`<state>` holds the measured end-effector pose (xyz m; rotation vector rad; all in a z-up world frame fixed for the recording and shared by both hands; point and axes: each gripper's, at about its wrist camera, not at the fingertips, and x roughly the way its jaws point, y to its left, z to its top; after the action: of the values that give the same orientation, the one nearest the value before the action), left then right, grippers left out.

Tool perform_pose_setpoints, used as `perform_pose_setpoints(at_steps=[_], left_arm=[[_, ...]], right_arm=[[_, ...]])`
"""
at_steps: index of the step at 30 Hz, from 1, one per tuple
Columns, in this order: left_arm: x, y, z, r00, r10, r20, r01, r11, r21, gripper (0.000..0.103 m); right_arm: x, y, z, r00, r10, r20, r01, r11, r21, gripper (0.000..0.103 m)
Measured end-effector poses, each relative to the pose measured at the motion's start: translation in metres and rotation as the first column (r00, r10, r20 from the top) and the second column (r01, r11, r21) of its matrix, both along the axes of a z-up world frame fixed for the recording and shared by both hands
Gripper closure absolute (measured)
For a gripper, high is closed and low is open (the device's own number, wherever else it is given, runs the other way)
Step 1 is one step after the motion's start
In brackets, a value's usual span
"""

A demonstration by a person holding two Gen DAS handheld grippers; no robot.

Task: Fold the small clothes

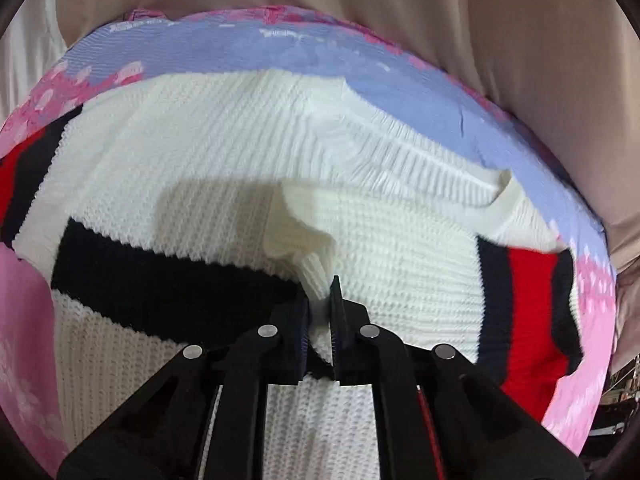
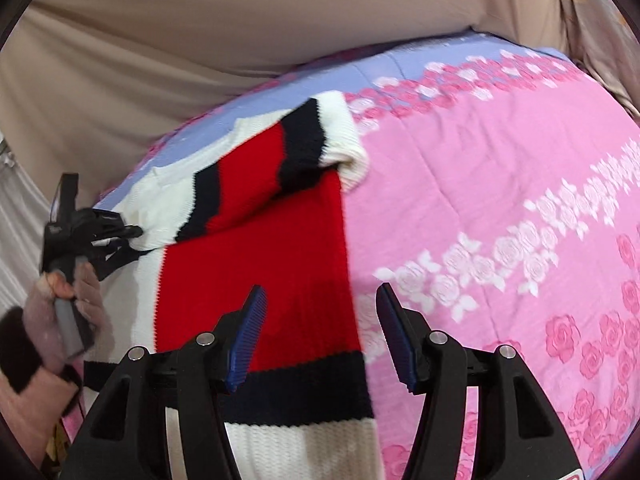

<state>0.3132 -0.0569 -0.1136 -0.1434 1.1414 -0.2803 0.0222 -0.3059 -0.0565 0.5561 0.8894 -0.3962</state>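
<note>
Knit sweater (image 1: 224, 152) spread on the floral bedsheet (image 2: 500, 184), a white pinch of it clamped between the left gripper (image 1: 320, 300) fingers. Risk: thin pinch slipping out, or lifting only 1 layer and dragging the fold askew. Right gripper (image 2: 320, 320) fingers apart, empty, red panel and edge below between them. Both tilted steeply down; left hand (image 2: 68, 292) wrapped round its handle.
</note>
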Motion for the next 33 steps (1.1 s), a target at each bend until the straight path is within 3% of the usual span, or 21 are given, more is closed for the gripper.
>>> perform_pose_setpoints(at_steps=[5,10,11,12,13,17,21,23,26,28,31,33], left_arm=[[0.010,0.023,0.028,0.997,0.039,0.074,-0.037,0.999,-0.021,0.096],[0.022,0.035,0.018,0.998,0.018,0.057,-0.021,0.999,0.038,0.096],[0.021,0.034,0.017,0.998,0.011,0.061,-0.014,0.999,0.049,0.096],[0.020,0.036,0.015,0.998,0.003,0.067,-0.007,0.998,0.066,0.096],[0.018,0.040,0.016,0.998,-0.001,0.070,-0.004,0.997,0.075,0.096],[0.018,0.048,0.010,0.998,-0.003,0.066,-0.004,0.995,0.096,0.095],[0.019,0.048,-0.005,0.999,-0.013,0.039,0.008,0.992,0.124,0.093],[0.013,0.058,0.001,0.999,0.010,0.035,-0.012,0.998,0.059,0.091],[-0.002,0.102,0.022,0.993,0.117,0.022,-0.114,0.987,-0.114,0.076],[-0.009,0.151,0.033,0.975,0.222,0.024,-0.214,0.960,-0.181,0.058],[-0.008,0.238,0.034,0.921,0.388,0.026,-0.379,0.910,-0.166,0.054],[-0.001,0.293,0.027,0.871,0.490,0.010,-0.485,0.865,-0.126,0.054]], right_arm=[[0.035,-0.005,-0.010,0.999,0.039,-0.012,-0.039,0.997,-0.066,0.047],[0.096,-0.030,-0.036,0.998,0.014,-0.057,-0.022,0.991,-0.133,0.050],[0.104,-0.034,-0.039,0.998,0.012,-0.062,-0.020,0.990,-0.139,0.062],[0.115,-0.038,-0.043,0.997,0.004,-0.079,-0.016,0.989,-0.145,0.082],[0.120,-0.044,-0.046,0.996,-0.010,-0.087,-0.003,0.990,-0.143,0.088],[0.114,-0.069,-0.055,0.992,-0.113,-0.061,0.107,0.990,-0.092,0.091],[0.109,-0.061,-0.048,0.992,-0.111,-0.068,0.104,0.990,-0.096,0.089],[0.102,-0.048,-0.030,0.993,-0.104,-0.052,0.098,0.988,-0.116,0.087],[0.084,-0.016,0.000,0.999,-0.041,-0.009,0.039,0.989,-0.140,0.074],[0.070,0.015,0.014,0.999,0.035,-0.004,-0.035,0.985,-0.167,0.066],[0.048,0.068,0.024,0.985,0.167,-0.032,-0.170,0.966,-0.197,0.061],[0.034,0.103,0.024,0.970,0.237,-0.050,-0.242,0.954,-0.179,0.061]])
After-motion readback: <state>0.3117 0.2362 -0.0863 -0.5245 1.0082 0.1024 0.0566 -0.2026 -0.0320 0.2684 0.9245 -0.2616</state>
